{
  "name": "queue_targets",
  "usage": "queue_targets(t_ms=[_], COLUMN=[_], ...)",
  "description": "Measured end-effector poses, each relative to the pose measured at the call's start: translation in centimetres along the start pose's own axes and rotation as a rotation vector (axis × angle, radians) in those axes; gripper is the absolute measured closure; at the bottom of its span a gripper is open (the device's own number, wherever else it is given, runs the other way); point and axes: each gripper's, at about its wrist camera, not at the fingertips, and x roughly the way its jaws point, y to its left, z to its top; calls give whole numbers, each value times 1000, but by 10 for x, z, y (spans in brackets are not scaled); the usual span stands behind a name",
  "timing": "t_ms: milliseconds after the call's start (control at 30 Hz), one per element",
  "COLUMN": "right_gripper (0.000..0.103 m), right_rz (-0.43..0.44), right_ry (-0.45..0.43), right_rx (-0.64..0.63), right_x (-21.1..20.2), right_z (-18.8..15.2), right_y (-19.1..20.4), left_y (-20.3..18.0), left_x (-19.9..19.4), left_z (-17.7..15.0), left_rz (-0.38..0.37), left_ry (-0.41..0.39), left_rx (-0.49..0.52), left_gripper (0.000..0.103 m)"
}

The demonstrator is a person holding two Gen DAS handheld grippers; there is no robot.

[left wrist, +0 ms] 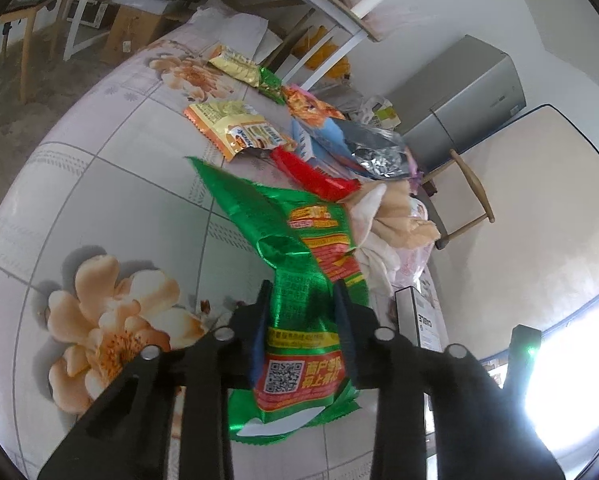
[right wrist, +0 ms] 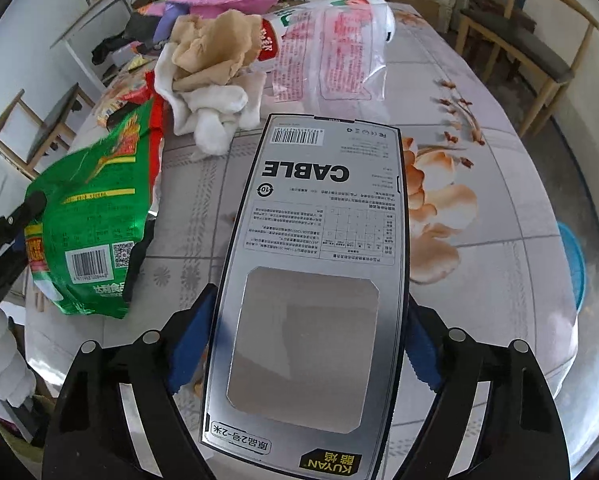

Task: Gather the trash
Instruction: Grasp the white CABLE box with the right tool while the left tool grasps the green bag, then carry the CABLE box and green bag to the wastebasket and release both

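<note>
Both wrist views close, angled down; share green wrapper [left wrist: 299, 264].

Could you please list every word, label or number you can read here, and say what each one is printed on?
"CABLE": cable box, upside down.
"KUYAN": yellow tag at the box's near corner.
"10" in a circle: box, beside "CABLE".
Box fine print and barcode digits: too small.
Green bag: Chinese print, QR code, barcode; not legible.
Other wrappers: too blurred.

The tablecloth [left wrist: 111, 184] is pale grey-white, gridded like tiles, with peach-orange flowers. The snack bag [left wrist: 299, 280] is shiny green with red and yellow panels. The cable box [right wrist: 319, 240] is silver-grey, black-edged, with black print. The crumpled cloths [right wrist: 215, 76] are tan and white. A farther wrapper [left wrist: 235, 128] looks yellow-orange.
</note>
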Motion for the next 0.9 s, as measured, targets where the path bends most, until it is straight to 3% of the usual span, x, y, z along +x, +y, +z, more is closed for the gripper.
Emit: queue_targets(t_ms=[133, 333, 500, 633, 733, 900], right_gripper=[24, 25, 25, 25, 25, 24], right_rz=[41, 176, 378, 531, 595, 586], right_ry=[-21, -56, -129, -220, -294, -413], right_rx=[15, 73, 141, 234, 331, 560], right_x=[-9, -39, -74, -102, -122, -145], right_z=[-8, -2, -8, -12, -22, -58], right_y=[-8, -26, -58, -98, -142, -236], left_y=[-8, -26, -54, -99, -147, -242], left_x=[-23, -73, -123, -148, -140, -78], left_z=[-8, -20, -24, -21, -19, -22], left_rz=[-12, -43, -91, -180, -239, -360], left_ry=[-49, -138, -206, -229, -204, -66], left_rx=[23, 87, 169, 272, 379, 554], left_gripper=[91, 94, 94, 94, 94, 94])
